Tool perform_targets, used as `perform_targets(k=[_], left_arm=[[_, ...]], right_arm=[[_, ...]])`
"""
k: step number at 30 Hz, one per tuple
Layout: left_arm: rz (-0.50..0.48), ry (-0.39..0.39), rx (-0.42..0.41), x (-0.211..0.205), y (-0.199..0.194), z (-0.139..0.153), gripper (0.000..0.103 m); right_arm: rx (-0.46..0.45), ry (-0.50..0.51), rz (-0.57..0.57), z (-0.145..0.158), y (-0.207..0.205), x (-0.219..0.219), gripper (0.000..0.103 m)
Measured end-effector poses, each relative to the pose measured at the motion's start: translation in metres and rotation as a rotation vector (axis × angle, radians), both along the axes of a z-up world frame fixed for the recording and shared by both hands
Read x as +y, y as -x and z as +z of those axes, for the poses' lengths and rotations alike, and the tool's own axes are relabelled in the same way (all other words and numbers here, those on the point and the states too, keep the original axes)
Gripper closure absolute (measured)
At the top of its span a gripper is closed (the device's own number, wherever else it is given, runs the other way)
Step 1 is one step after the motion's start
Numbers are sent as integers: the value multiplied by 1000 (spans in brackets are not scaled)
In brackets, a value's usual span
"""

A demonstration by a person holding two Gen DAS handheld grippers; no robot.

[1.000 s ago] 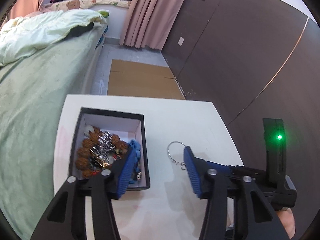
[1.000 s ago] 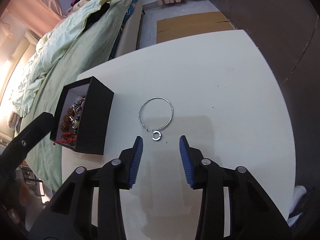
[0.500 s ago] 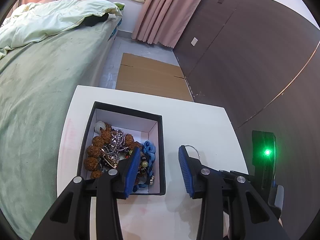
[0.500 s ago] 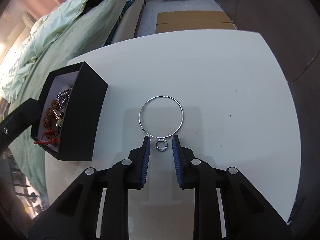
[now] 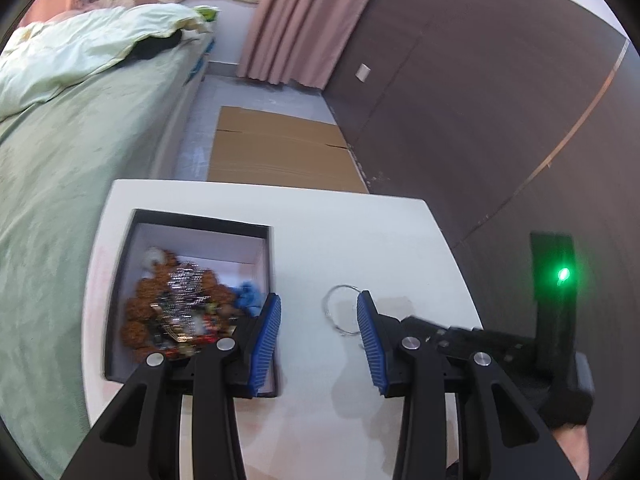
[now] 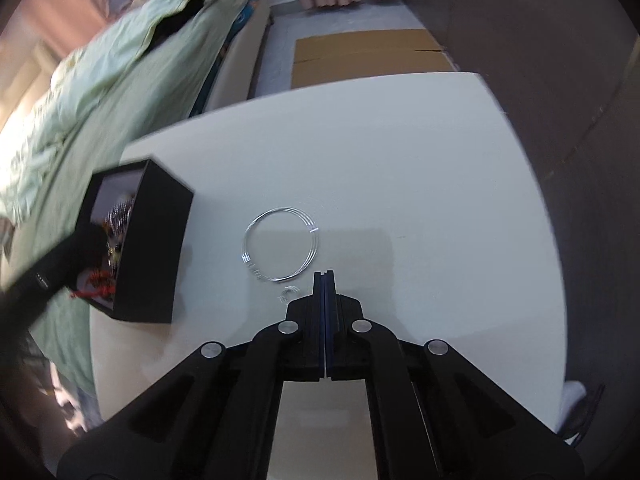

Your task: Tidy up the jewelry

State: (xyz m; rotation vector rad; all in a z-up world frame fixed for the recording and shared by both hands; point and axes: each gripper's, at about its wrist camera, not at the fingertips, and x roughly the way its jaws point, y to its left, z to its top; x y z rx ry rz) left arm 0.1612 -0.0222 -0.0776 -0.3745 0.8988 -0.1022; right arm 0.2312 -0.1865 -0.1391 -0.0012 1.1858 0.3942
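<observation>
While your left gripper point(image 5: 318, 336) hung over the white table point(image 5: 348, 232) with its jaws spread and nothing between them, its left finger overlapped the near corner of the black box point(image 5: 200, 220) of beads, and the wire hoop point(image 5: 340, 314) lay just right of the box. Seen from your right gripper point(image 6: 325, 280), the jaws had just closed and were pressed together beside the hoop point(image 6: 280, 248), whose small ring lay just left of the tips; whether they pinched it, you could not tell

box point(image 5: 270, 257): black outside, white inside
hoop point(image 6: 280, 249): silver
table point(image 6: 400, 160): white
bedspread point(image 5: 60, 184): green
curtain point(image 5: 304, 20): pink
</observation>
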Motion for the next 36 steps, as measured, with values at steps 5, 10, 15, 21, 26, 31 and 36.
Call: perform_targets(k=[5, 10, 15, 21, 26, 31, 36], left_arm=[[-26, -14, 12, -18, -10, -5, 66], [28, 7, -8, -1, -11, 1, 66], [69, 32, -8, 22, -9, 5, 66], [77, 50, -5, 32, -8, 5, 66], [79, 57, -6, 35, -7, 6, 66], [89, 60, -3, 36, -5, 5, 66], [87, 50, 6, 32, -7, 1, 66]], right_arm=[[20, -65, -29, 5, -2, -22, 101], [66, -93, 59, 3, 1, -10, 93], [37, -57, 118, 2, 6, 3, 70], [-9, 17, 181, -4, 13, 26, 70], [-43, 116, 226, -13, 21, 48, 70], [-73, 184, 259, -22, 27, 60, 89], [-75, 176, 260, -24, 28, 59, 90]])
